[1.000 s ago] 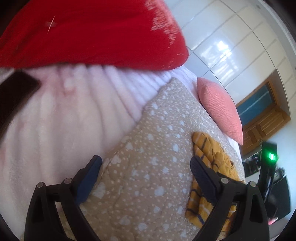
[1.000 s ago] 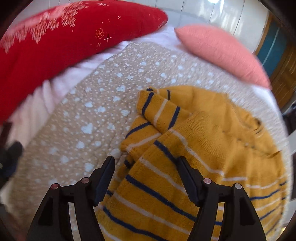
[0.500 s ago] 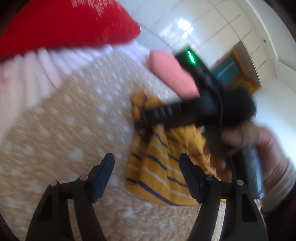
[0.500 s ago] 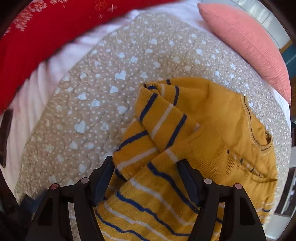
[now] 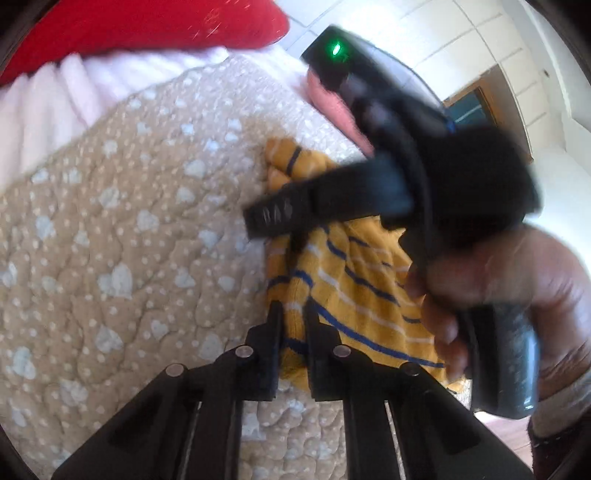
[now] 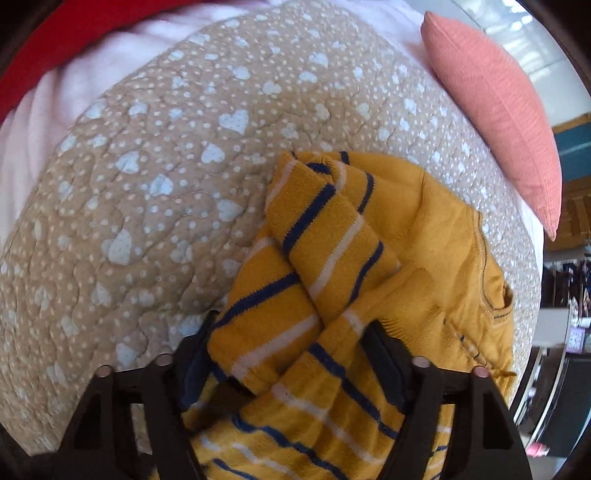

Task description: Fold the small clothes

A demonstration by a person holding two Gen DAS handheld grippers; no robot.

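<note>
A tan quilt (image 6: 155, 206) printed with pale hearts and dots covers a bed, spreading away ahead of both grippers. Beyond it lies a pale pink ribbed blanket (image 5: 62, 96), and further off a red pillow (image 5: 147, 26). A salmon-pink cushion (image 6: 495, 110) rests at the quilt's far edge, up and to the right of the right gripper.

From the left wrist view, the black body of the other hand-held tool, with a green light (image 5: 336, 48) on it, crosses in front of the left gripper and hides much of the garment; a person's hand (image 5: 491, 280) grips its handle to the right.

A small mustard-yellow sweater (image 6: 369, 258) with navy and white stripes lies crumpled on the quilt. One striped sleeve is folded across another, and the plain yellow body with its neckline spreads off to the right.

The left gripper (image 5: 293, 321) has just clamped together, pinching the near edge of the sweater. The right gripper (image 6: 291, 354) has just been narrowing, with the striped sleeve bunched between its jaws, which reach the cloth on both sides; whether they grasp it firmly cannot be told.
</note>
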